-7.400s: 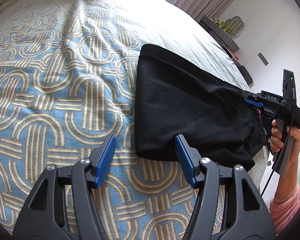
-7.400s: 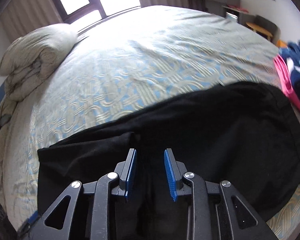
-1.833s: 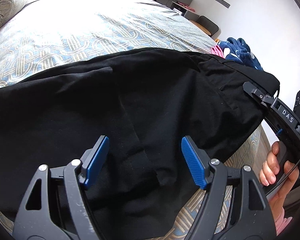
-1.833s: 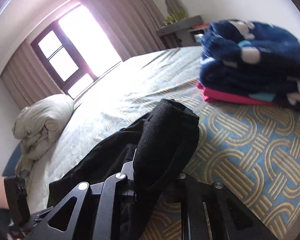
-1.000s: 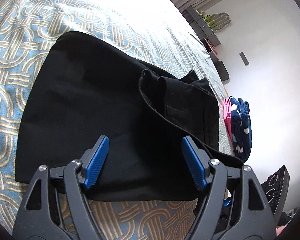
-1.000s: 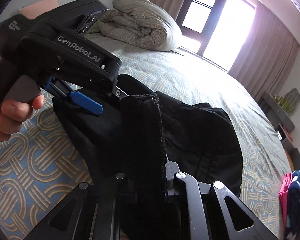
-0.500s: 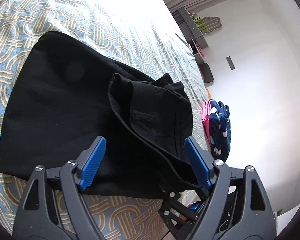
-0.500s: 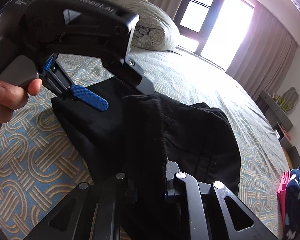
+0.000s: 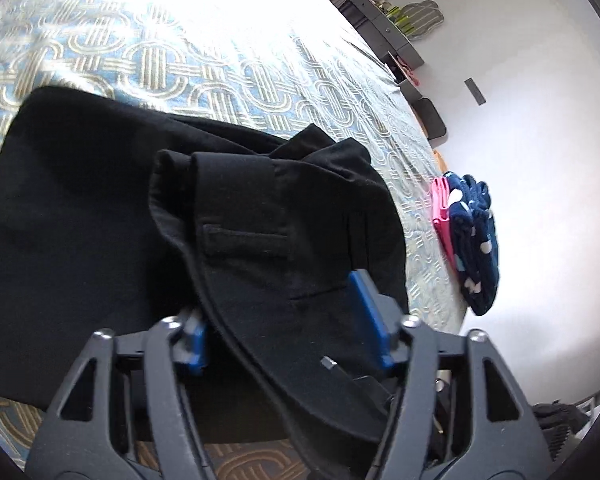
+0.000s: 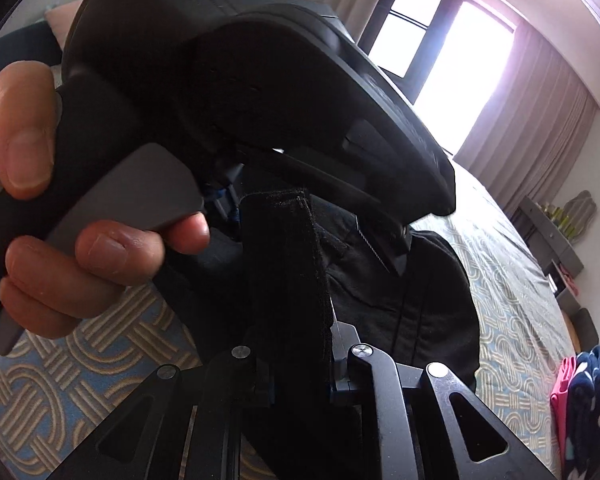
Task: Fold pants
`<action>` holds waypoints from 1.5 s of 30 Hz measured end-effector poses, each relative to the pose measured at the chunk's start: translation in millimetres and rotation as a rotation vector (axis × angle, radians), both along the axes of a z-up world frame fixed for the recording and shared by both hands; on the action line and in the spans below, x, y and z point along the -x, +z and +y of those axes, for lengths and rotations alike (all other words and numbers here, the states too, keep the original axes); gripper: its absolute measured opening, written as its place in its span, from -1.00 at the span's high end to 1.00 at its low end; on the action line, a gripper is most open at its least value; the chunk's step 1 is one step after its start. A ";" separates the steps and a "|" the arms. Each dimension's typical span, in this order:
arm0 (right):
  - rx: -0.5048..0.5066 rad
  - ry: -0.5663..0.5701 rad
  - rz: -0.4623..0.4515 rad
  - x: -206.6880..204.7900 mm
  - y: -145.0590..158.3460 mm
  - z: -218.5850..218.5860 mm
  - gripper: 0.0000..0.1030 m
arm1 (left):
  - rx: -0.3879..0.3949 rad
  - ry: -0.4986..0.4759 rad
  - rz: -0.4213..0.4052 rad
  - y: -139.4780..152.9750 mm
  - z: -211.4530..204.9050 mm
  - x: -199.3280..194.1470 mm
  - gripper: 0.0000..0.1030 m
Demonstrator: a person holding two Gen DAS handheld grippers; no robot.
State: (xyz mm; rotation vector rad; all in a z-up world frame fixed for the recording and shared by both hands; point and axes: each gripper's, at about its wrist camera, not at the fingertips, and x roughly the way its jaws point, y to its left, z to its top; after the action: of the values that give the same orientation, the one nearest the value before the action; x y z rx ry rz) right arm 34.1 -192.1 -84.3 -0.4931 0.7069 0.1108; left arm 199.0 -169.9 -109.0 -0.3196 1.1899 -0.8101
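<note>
Bed (image 9: 228, 64) spreads ahead of my grippers, patterned cover. Black pants (image 9: 80, 208) lie on it, waistband part lifted between my left gripper (image 9: 284, 316) fingers, which sit spread apart around the fabric. My right gripper (image 10: 300, 364) is clenched on a pants fold. Folded blue-pink clothes (image 9: 468, 232) lie far right of the left gripper.
</note>
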 end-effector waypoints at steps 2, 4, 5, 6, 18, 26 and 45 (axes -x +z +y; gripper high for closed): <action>0.019 -0.005 -0.004 1.1 -1.7 -1.4 0.51 | -0.021 0.001 -0.006 -2.7 4.6 -1.9 0.53; -0.030 0.019 0.022 4.3 0.9 -8.2 0.38 | 0.020 0.027 0.031 -8.0 15.6 -6.0 0.57; -0.069 0.032 0.039 6.9 3.2 -13.3 0.20 | 0.026 0.037 0.037 -9.6 19.4 -7.2 0.58; -0.097 0.035 0.046 10.6 5.5 -19.1 0.10 | 0.027 0.048 0.037 -10.5 22.4 -7.7 0.58; -0.483 -0.365 0.029 21.5 40.1 -162.2 -0.26 | -0.121 0.025 -0.231 25.9 8.8 17.8 0.59; -0.584 -0.475 0.161 11.9 13.5 -179.8 -0.26 | -0.163 0.066 -0.431 74.8 19.0 17.9 0.79; -0.595 -0.426 0.218 -6.5 3.3 -174.2 -0.29 | -0.006 0.067 0.027 -36.8 58.0 -20.7 -0.42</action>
State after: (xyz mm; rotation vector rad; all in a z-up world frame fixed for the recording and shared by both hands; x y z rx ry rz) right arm 40.5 -366.3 -81.0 0.2464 0.9319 -0.0286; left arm 219.7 -111.9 -145.8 -0.3642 1.2008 -0.7461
